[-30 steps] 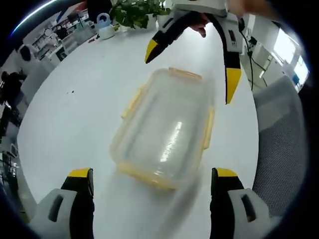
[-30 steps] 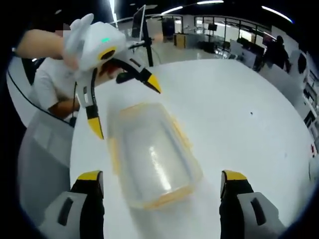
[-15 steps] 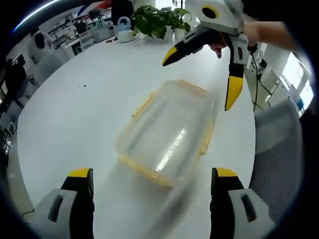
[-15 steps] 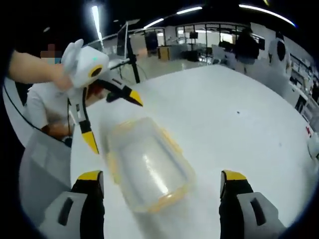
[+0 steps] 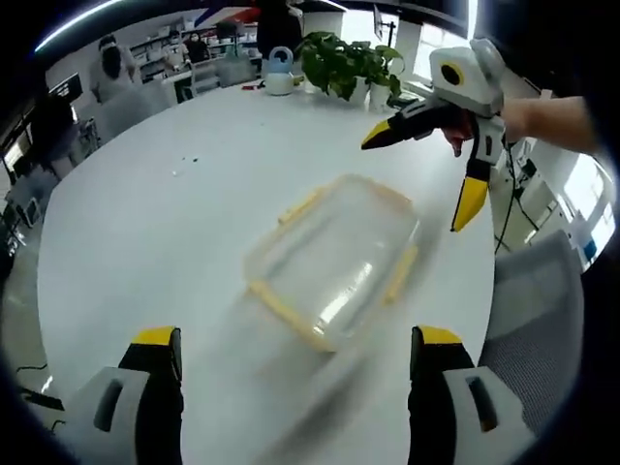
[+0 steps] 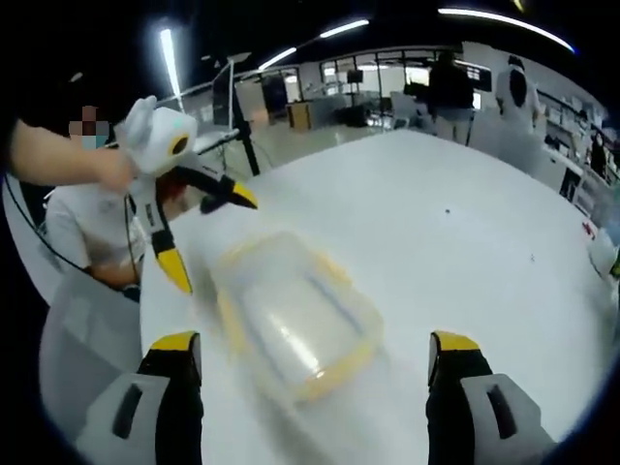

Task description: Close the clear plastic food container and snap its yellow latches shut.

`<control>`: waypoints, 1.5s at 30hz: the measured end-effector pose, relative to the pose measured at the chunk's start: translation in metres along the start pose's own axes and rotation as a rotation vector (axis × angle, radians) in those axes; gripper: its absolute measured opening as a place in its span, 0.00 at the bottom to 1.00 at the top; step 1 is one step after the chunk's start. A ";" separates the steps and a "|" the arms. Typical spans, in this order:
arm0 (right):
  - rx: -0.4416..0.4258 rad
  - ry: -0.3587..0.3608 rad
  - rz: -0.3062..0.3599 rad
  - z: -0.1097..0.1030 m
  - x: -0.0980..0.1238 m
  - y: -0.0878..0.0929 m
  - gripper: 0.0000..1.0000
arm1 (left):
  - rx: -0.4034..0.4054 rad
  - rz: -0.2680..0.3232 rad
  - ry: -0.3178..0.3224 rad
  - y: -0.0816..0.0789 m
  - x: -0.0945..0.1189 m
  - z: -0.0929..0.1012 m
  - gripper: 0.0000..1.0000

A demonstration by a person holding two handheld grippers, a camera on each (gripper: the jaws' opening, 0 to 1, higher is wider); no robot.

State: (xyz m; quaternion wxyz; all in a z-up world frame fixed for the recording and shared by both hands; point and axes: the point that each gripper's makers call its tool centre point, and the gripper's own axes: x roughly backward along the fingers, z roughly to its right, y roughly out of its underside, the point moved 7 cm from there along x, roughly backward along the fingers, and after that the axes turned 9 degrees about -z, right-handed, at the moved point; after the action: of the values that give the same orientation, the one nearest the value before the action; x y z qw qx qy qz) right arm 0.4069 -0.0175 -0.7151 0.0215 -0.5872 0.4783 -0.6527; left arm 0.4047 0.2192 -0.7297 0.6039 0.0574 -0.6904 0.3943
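The clear rectangular plastic container with yellow latches (image 5: 332,260) (image 6: 294,315) lay on the white round surface (image 5: 145,223) near its edge. Both tools, left (image 6: 206,237) and right (image 5: 422,172), hovered spread-jawed and empty. The blurred lid seemed seated.

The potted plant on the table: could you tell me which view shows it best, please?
The left gripper view: the potted plant stands at the table's far edge, leaves plain. The right gripper view faces the other way, toward the container and the left gripper.

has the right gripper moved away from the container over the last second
Yes. In the left gripper view the right gripper, open, has drawn off the clear container toward the grey chair.
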 end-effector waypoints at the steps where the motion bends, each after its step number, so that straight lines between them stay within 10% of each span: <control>1: -0.019 0.003 0.013 0.001 0.002 0.000 0.98 | 0.005 0.005 0.000 0.000 0.001 0.000 0.99; 18: -0.101 0.032 0.073 -0.004 0.013 0.010 0.98 | 0.233 0.117 0.053 0.010 0.012 0.000 0.99; 45: -0.235 0.035 0.171 -0.007 0.032 0.037 0.98 | 0.320 0.272 0.098 0.031 0.020 0.004 0.99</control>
State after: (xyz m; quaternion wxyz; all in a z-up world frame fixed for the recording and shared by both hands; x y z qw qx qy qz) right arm 0.3712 -0.0523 -0.7144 -0.0001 -0.5314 0.6000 -0.5980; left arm 0.3785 0.2462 -0.7265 0.5614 0.0396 -0.5901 0.5788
